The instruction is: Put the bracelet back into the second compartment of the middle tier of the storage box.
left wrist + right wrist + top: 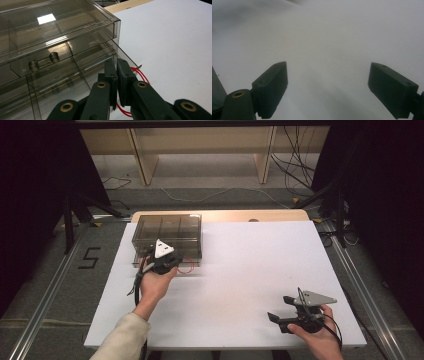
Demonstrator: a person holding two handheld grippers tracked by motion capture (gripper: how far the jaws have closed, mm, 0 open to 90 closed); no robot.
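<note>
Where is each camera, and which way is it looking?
High view: sits above the person's side, looking forward and down at the white table; both forearms and hands come in from below, with the left tongs and right tongs.
Left gripper view: rides on the left tongs, facing the clear plastic drawer box; its black jaws are shut, a red rubber band beside them.
Right gripper view: rides on the right tongs, facing bare white table; jaws wide open.
Shared: high and left gripper views both show the drawer box.

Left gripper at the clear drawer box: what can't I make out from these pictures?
- Red loop: left gripper view, the shut fingers cover most of it; held or not, unclear.
- Clear drawer box: high view, contents too small, dim.
- Left gripper: high view, grey plate hides its fingers.
</note>
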